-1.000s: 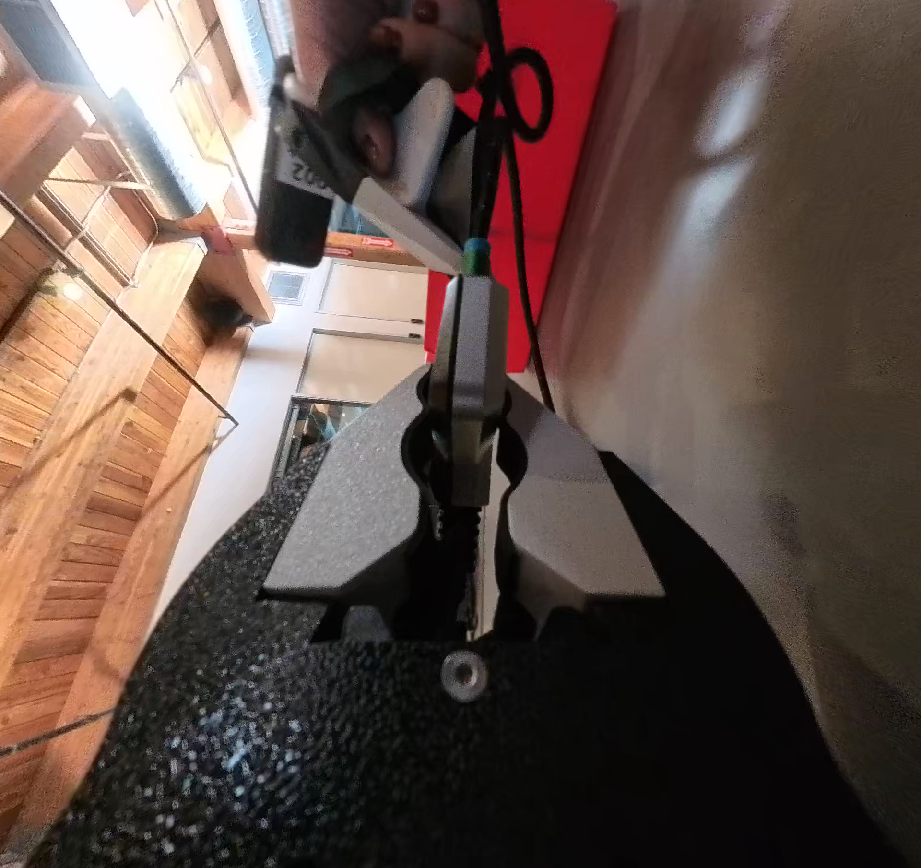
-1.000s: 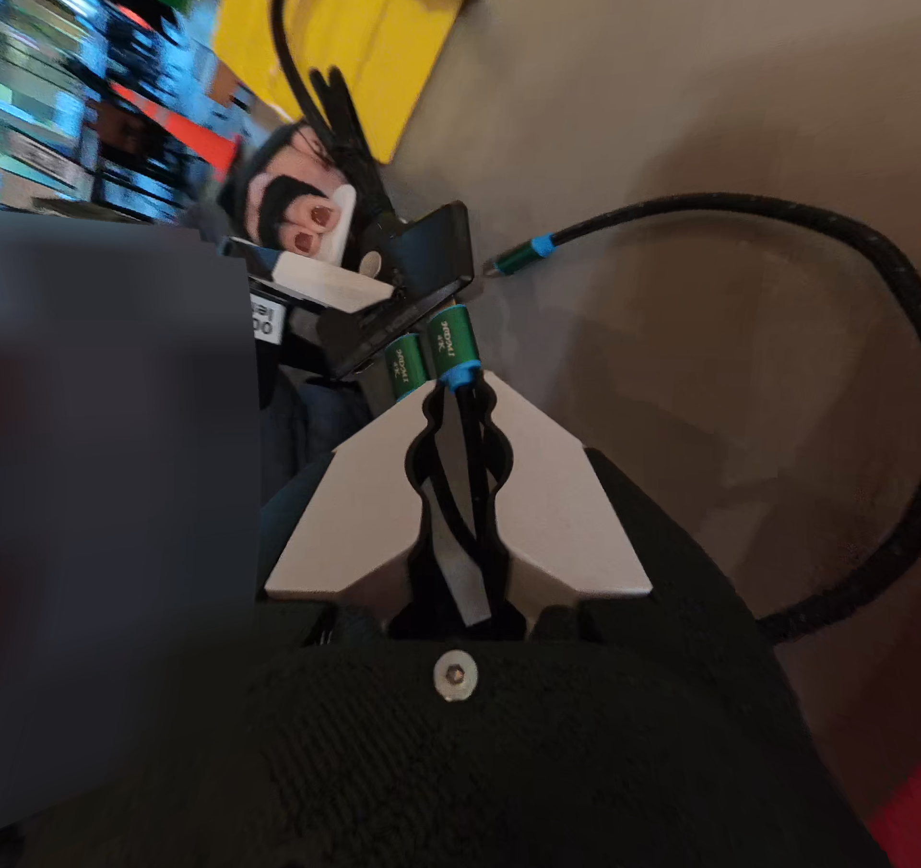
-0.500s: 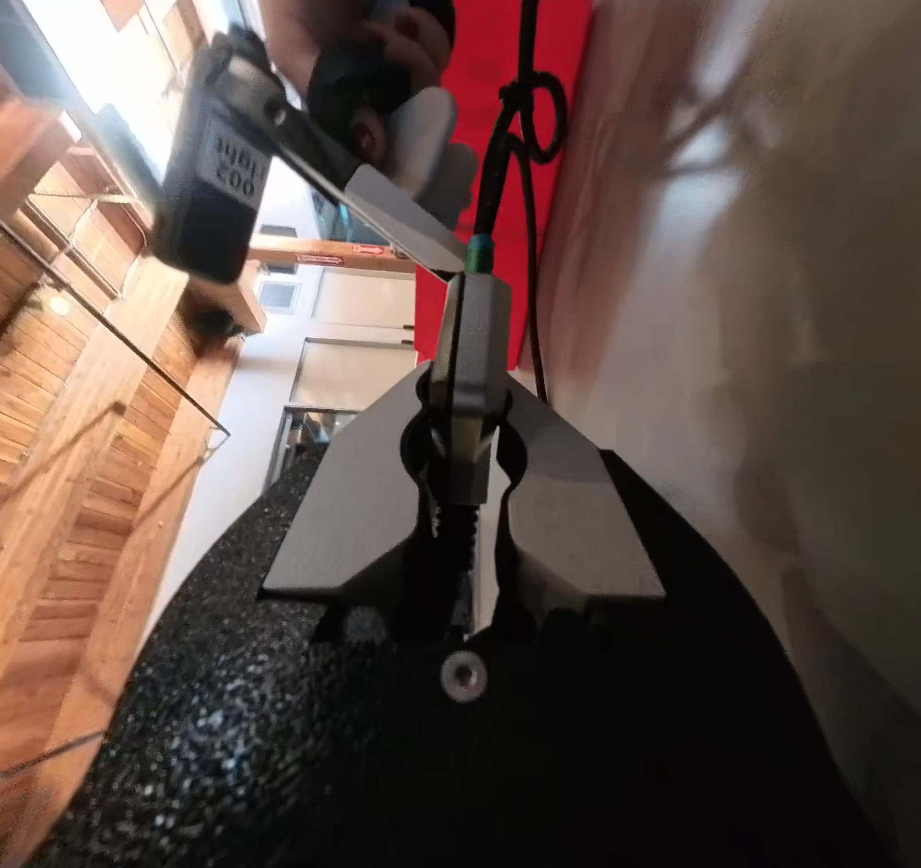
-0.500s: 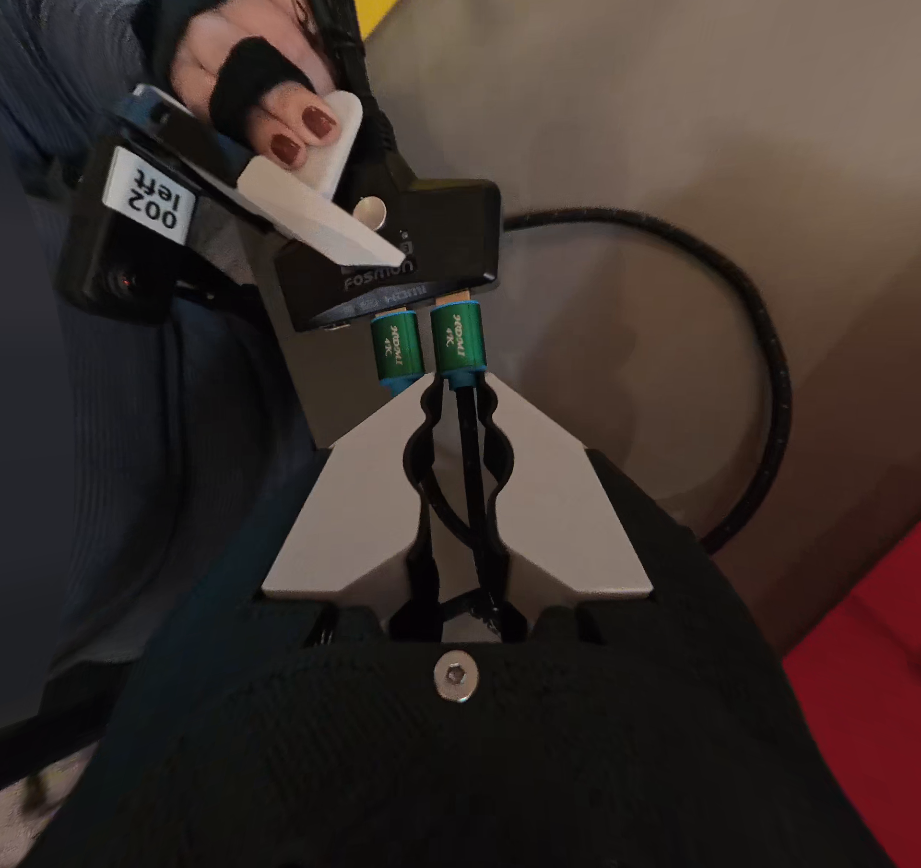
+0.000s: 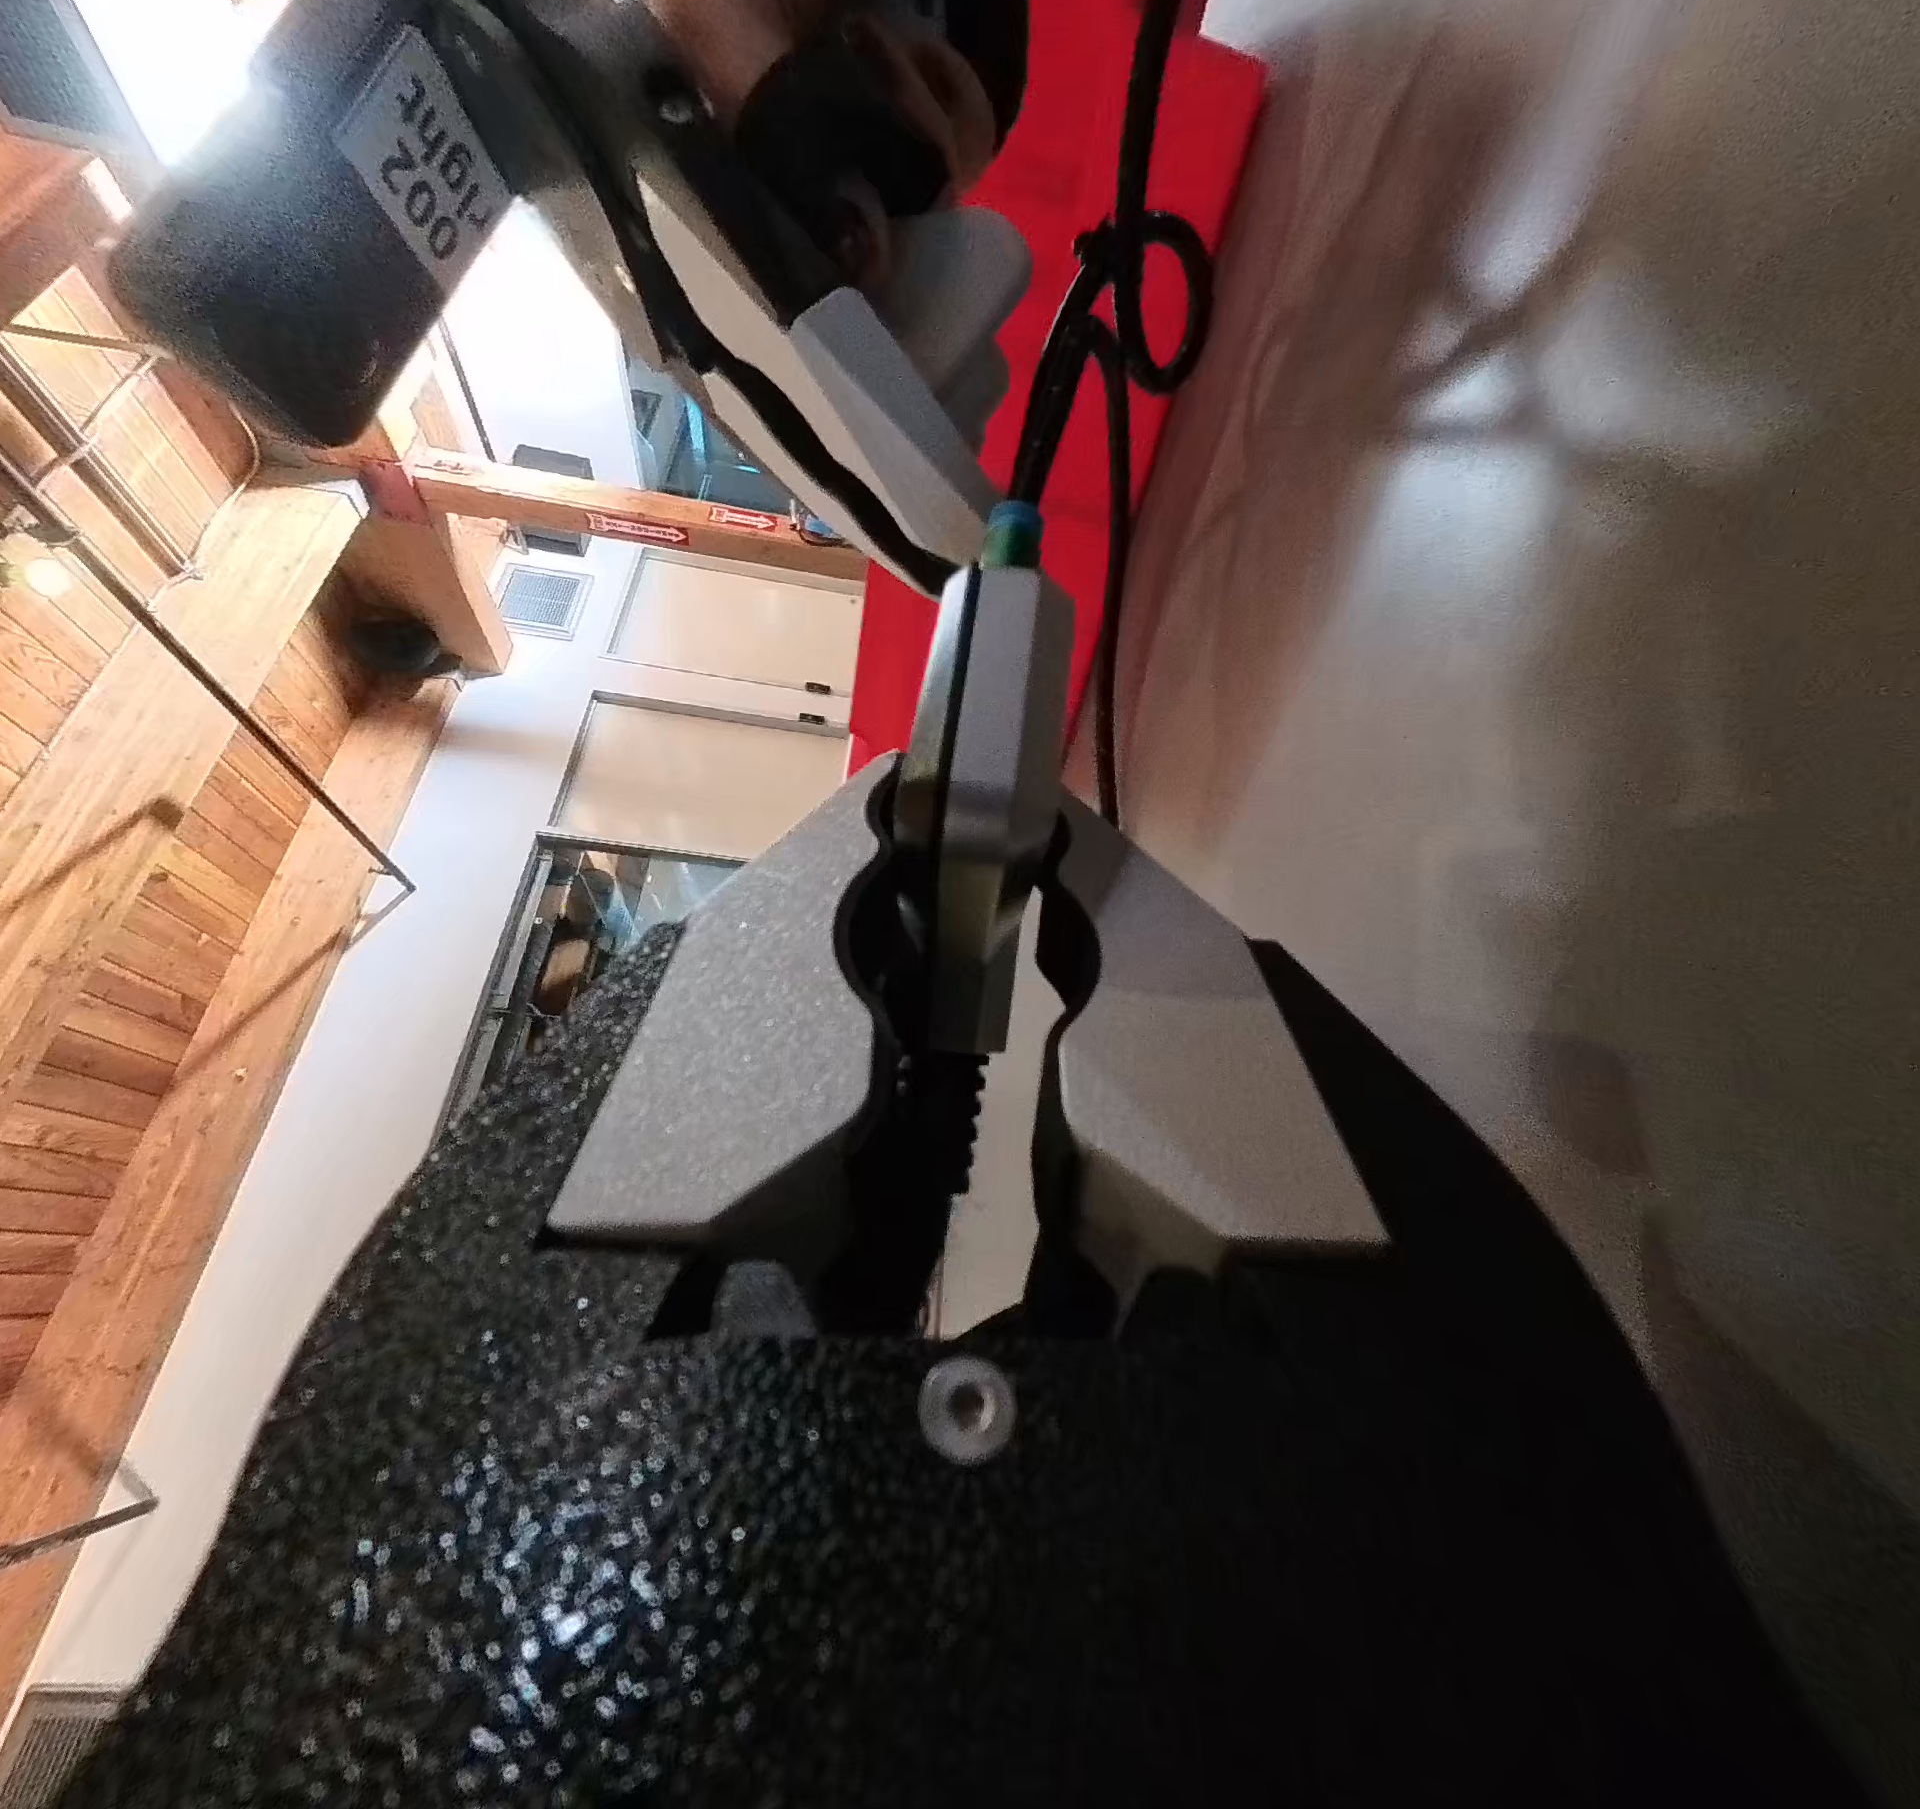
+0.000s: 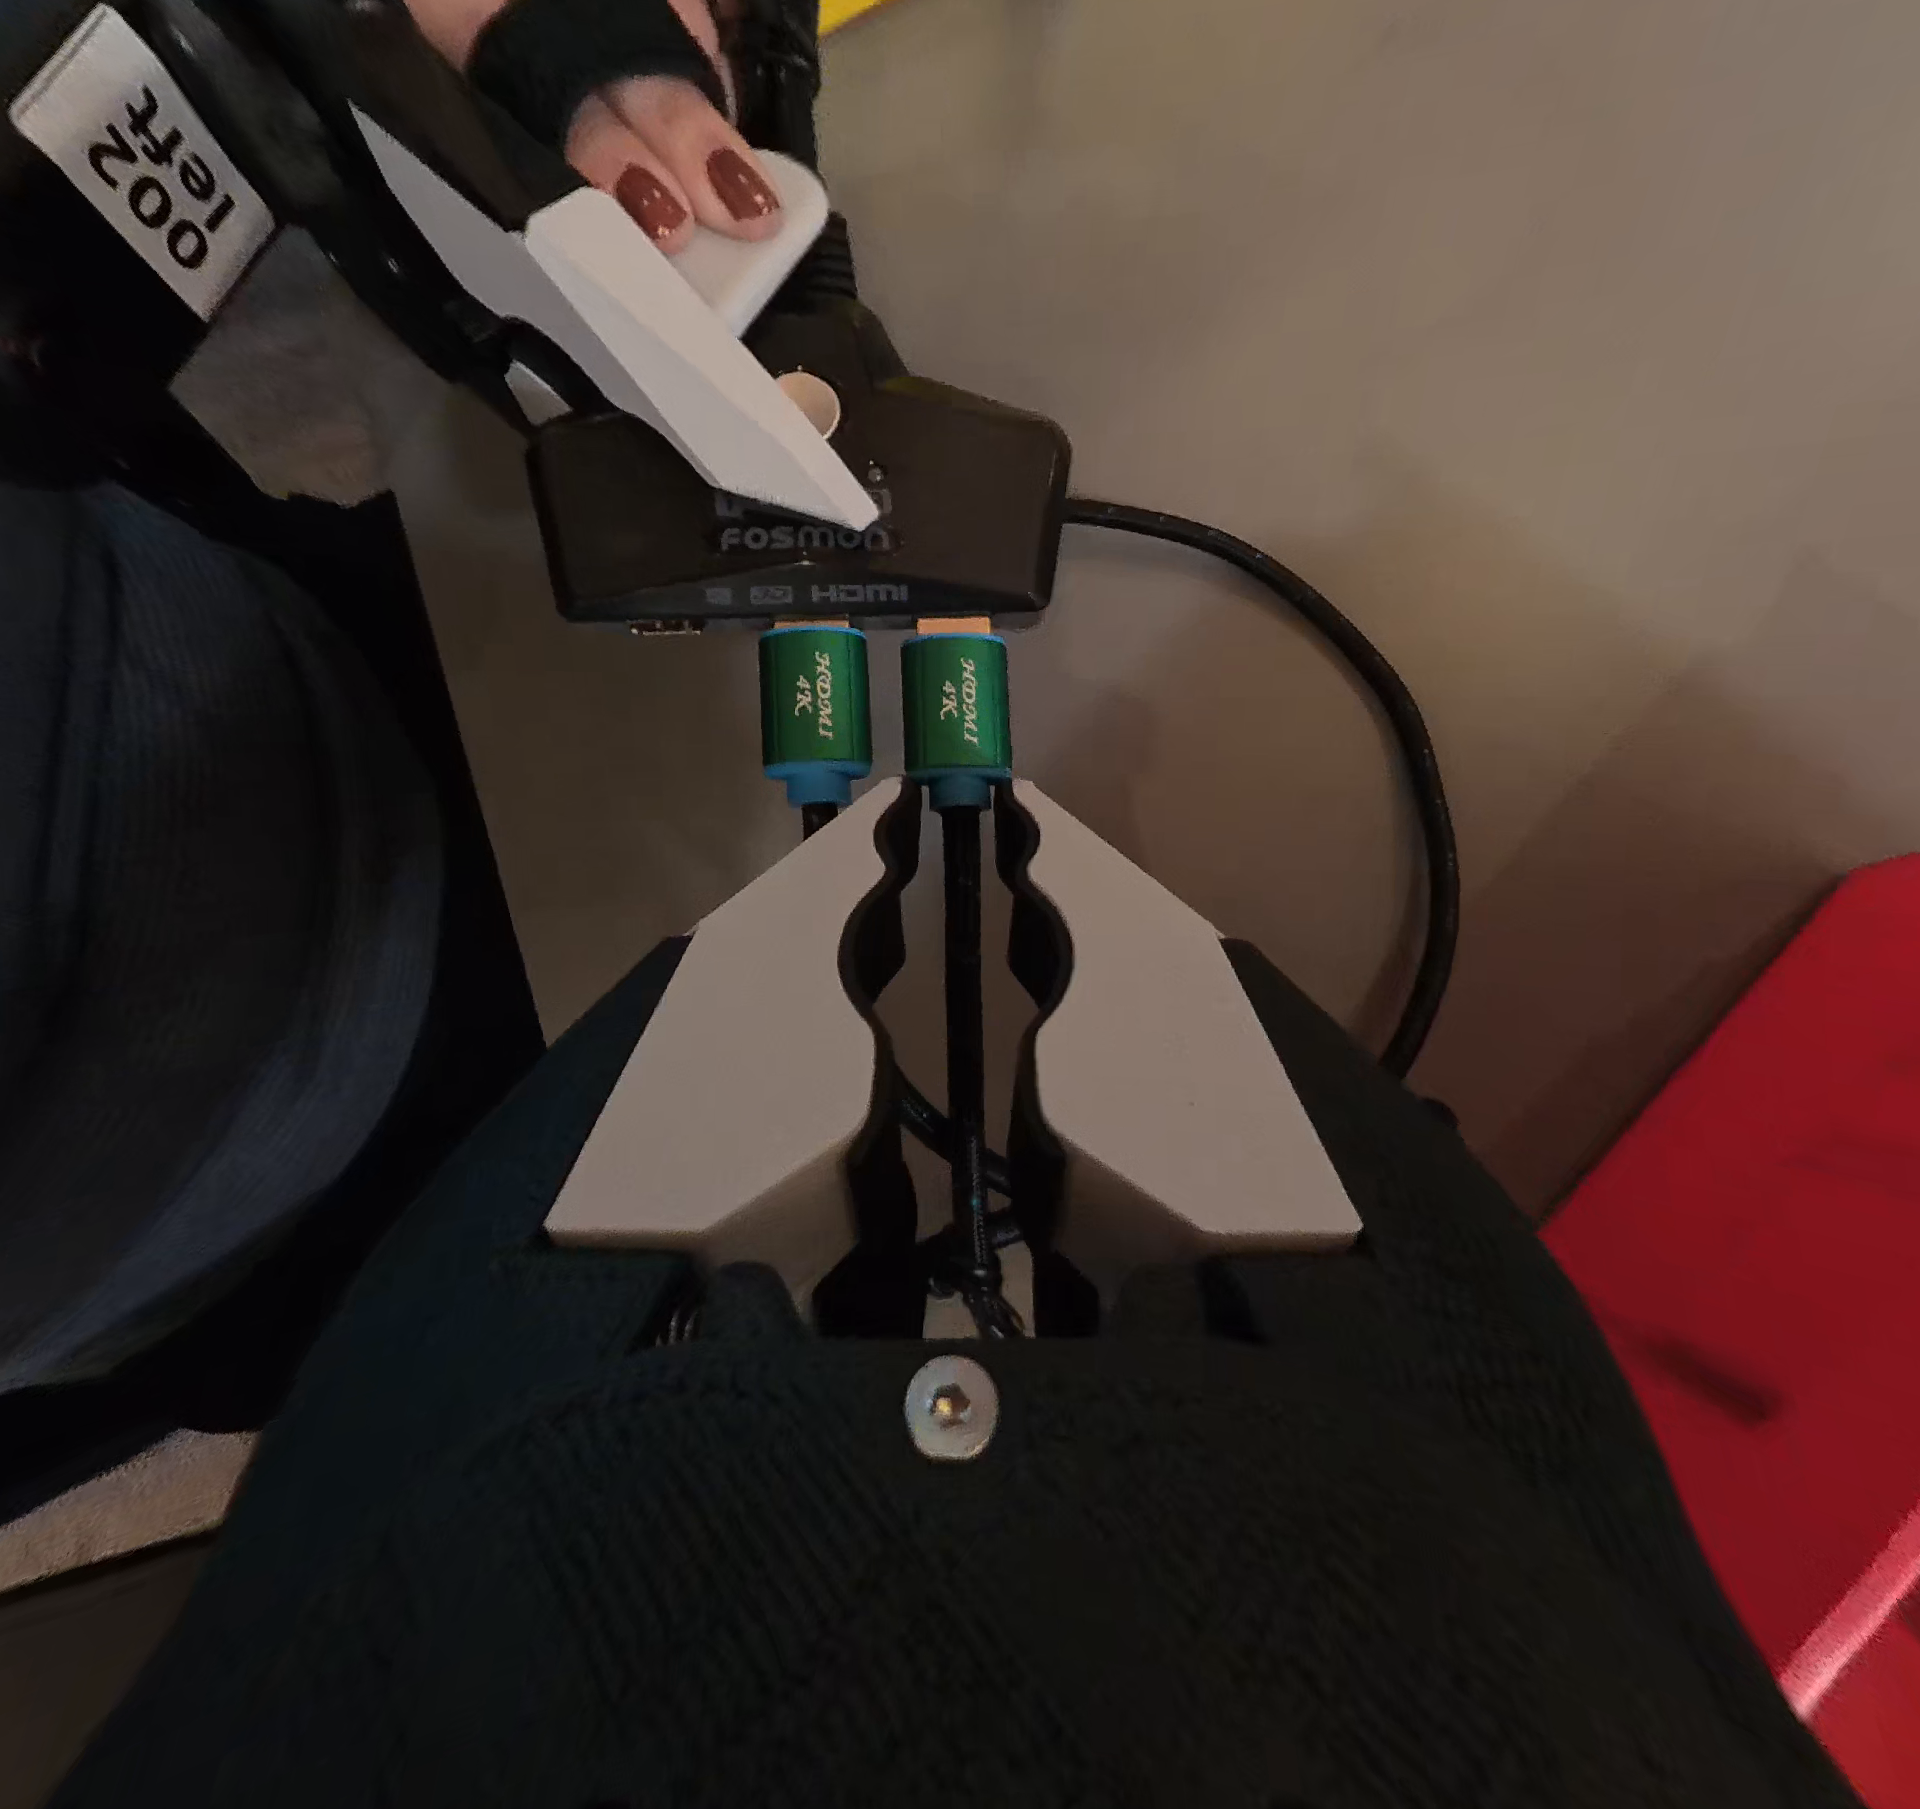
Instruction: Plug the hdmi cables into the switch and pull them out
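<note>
Black switch (image 6: 800, 512), 2 green plugs (image 6: 954, 705) (blue collars), white fingers (image 6: 717, 398).

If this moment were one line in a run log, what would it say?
left hand-held gripper: shut on HDMI switch | right hand-held gripper: shut on HDMI cable | two green plugs: at ports

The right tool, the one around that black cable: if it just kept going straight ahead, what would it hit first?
Most likely the green plug on that cable, just past the right tool. Directly behind it sits the black switch that the left tool holds. The plug's metal tip already meets a port.
</note>
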Motion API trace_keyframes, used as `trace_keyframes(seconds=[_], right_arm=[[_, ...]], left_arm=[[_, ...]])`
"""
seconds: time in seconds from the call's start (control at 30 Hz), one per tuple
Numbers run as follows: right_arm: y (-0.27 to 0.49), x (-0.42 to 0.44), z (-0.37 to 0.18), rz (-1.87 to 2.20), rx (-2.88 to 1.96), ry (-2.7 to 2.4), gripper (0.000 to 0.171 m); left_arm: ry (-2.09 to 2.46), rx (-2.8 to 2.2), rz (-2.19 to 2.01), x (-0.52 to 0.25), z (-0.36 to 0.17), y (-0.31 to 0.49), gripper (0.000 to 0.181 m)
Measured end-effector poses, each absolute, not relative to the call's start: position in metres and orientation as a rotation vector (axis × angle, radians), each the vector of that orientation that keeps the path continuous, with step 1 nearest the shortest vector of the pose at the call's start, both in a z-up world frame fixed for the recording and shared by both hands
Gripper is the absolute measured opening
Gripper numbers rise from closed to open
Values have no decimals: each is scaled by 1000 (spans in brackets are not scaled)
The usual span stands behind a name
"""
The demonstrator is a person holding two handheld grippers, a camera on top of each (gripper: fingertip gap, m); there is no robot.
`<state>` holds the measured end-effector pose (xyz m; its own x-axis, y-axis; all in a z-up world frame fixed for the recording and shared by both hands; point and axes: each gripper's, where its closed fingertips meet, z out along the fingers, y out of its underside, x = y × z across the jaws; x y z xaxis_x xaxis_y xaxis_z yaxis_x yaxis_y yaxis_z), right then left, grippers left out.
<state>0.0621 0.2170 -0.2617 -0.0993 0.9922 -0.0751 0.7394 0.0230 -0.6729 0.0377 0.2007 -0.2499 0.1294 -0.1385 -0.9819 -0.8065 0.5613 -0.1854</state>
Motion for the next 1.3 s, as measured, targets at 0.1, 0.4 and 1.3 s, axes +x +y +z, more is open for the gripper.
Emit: trace_keyframes(seconds=[0.1, 0.4, 1.3], right_arm=[[218, 60, -263, 794, -1741, -1883, 11], [236, 50, -262, 731, -1770, -1784, 12], [196, -13, -200, -213, -731, -1638, 17]], left_arm=[[1390, -882, 607, 38, -250, 201, 18], [1333, -1001, 601, 27, -251, 221, 20], [922, -1160, 327, -11, -189, 227, 73]])
